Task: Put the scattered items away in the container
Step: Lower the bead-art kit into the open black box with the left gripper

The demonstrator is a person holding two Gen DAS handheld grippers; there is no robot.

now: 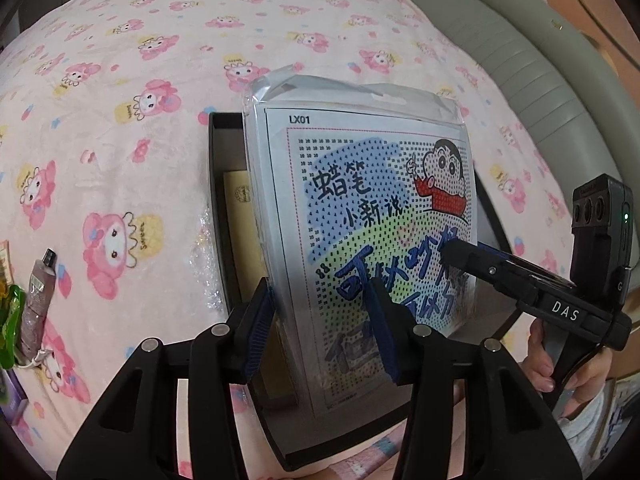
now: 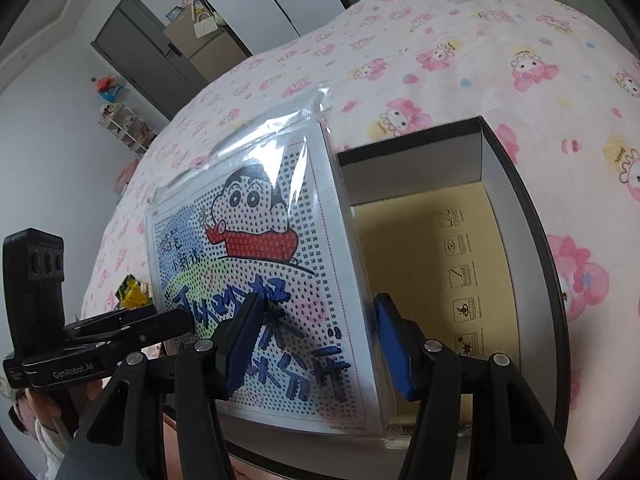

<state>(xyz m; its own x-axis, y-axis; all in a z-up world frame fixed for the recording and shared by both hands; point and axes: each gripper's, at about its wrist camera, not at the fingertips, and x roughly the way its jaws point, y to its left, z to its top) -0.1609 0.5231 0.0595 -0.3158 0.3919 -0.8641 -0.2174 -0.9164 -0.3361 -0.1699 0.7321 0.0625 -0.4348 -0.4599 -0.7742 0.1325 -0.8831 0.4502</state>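
**A:** What's off to my left on the bed?

**B:** On the pink cartoon blanket (image 1: 120, 60) at the far left lie a small grey tube (image 1: 40, 292) and a green wrapper (image 1: 10, 320), well apart from the box. A scrap of bubble wrap (image 1: 204, 264) lies just beside the box's left wall.

**A:** And my left gripper (image 1: 324, 320)?

**B:** Your fingers are fairly narrow, one pad behind and one on the printed face of the diamond-painting kit (image 1: 360, 200), low down. It's the bagged one with the cartoon boy.

**A:** Where is the kit?

**B:** You hold it on edge, tilted, over the open black box (image 2: 516, 184). Its lower end is down at the box's near left side. I cannot tell whether it touches the cream floor inside.

**A:** My right gripper (image 2: 316, 336)?

**B:** It points steeply down. Your fingers straddle the kit's lower right corner at a middling width, one on its face and one against its back.
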